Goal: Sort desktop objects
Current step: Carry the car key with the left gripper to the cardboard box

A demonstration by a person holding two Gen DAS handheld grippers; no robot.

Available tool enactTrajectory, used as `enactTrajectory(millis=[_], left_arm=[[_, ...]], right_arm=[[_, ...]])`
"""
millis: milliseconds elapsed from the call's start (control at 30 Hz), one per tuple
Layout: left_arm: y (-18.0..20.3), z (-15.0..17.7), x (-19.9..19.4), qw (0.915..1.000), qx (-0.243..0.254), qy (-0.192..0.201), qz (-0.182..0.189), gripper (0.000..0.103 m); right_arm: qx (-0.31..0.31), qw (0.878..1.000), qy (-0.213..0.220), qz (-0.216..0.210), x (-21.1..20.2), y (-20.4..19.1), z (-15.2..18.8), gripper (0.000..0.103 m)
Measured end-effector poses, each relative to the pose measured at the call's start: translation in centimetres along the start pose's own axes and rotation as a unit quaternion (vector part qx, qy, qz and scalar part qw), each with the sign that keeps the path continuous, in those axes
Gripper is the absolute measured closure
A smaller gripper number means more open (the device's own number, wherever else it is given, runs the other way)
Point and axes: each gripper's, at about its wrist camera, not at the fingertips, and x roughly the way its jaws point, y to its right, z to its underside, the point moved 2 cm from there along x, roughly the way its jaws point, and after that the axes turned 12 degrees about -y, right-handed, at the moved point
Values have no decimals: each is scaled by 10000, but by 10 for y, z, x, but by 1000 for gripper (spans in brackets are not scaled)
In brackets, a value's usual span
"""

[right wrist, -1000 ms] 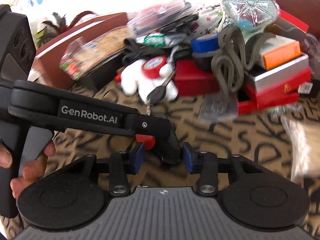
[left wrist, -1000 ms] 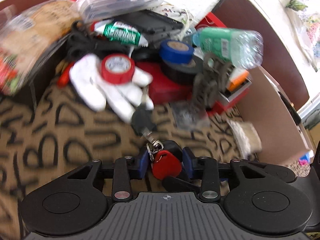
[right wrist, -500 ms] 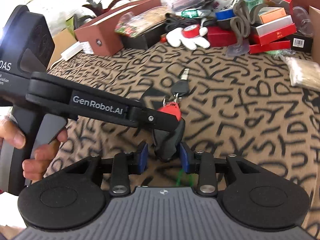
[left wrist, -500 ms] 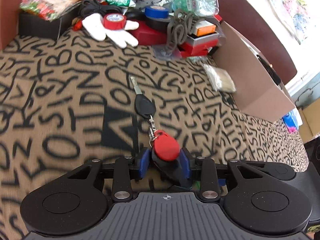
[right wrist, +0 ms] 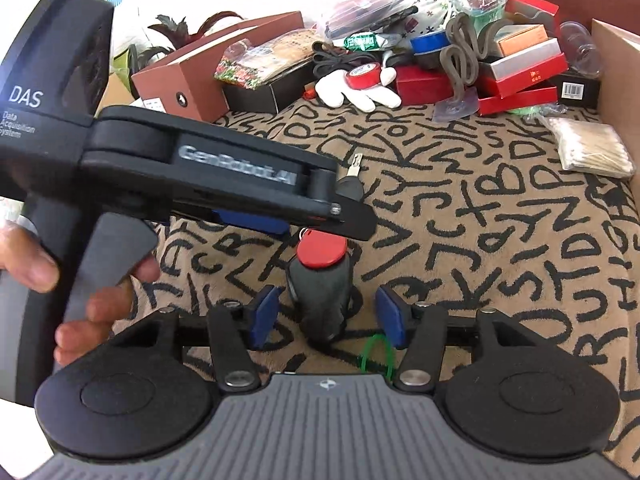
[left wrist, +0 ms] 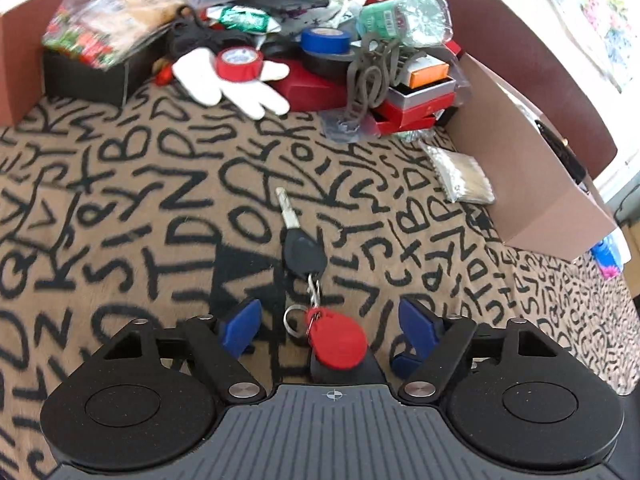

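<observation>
A black key (left wrist: 303,249) on a ring with a red round tag (left wrist: 337,339) and a black fob lies flat on the lettered cloth (left wrist: 120,208). My left gripper (left wrist: 331,326) is open, its blue pads either side of the red tag without touching it. In the right wrist view my right gripper (right wrist: 326,314) is open too, with the black fob (right wrist: 320,288) and the red tag (right wrist: 322,251) between its pads. The left gripper's body (right wrist: 192,168) crosses that view above the key (right wrist: 349,184).
A pile stands at the back: white glove (left wrist: 224,80) with a red tape roll (left wrist: 238,63), blue tape (left wrist: 325,38), red boxes (left wrist: 416,106), a green bottle (left wrist: 404,20), snack bags. A cardboard box (left wrist: 532,184) is at the right, a cotton swab pack (left wrist: 460,174) beside it.
Both grippers pulled the key set back from the pile to the cloth's near part, then opened. The key set now lies loose on the cloth.
</observation>
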Motion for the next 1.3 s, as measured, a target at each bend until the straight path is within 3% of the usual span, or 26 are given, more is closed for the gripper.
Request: enactTrajectory(millis=[67, 133, 200, 367, 433, 467, 533, 700, 800, 833, 1067, 1300], left_arm=[[3, -3, 3, 10000, 53, -33, -18, 27], [6, -3, 5, 9998, 156, -98, -73, 45], [7, -1, 6, 9995, 239, -135, -143, 51], [6, -1, 8, 9997, 202, -108, -83, 46], [9, -2, 8, 9995, 267, -135, -118, 51], [9, -2, 9, 9993, 305, -162, -129, 58], [10, -1, 9, 9991, 346, -235, -67, 56], [11, 0, 11, 9990, 389, -221, -27, 49], [15, 0, 12, 9985, 472, -248, -124, 51], [16, 0, 11, 9985, 458, -253, -147, 66], [22, 4, 3, 9990, 311, -317, 104, 67], [42, -5, -22, 9985, 480, -39, 275, 67]], right_arm=[[-7, 10000, 12, 37, 2, -1, -2, 44], [-47, 9999, 28, 99, 3, -2, -4, 50], [-119, 9998, 28, 137, 4, -4, -4, 53], [-232, 9995, 42, 213, 7, -7, -6, 51], [-288, 9993, 42, 253, 8, -9, -7, 49], [-323, 9991, 39, 275, 9, -9, -7, 49], [-447, 9983, 15, 383, 8, -11, -6, 58], [-490, 9980, -6, 402, 8, -10, -7, 58], [-558, 9972, 36, 495, 10, -13, -7, 58], [-556, 9972, 51, 504, 10, -13, -7, 58], [-230, 9997, 63, 84, -5, -10, -3, 59], [61, 9987, 465, -196, -32, -2, -7, 59]])
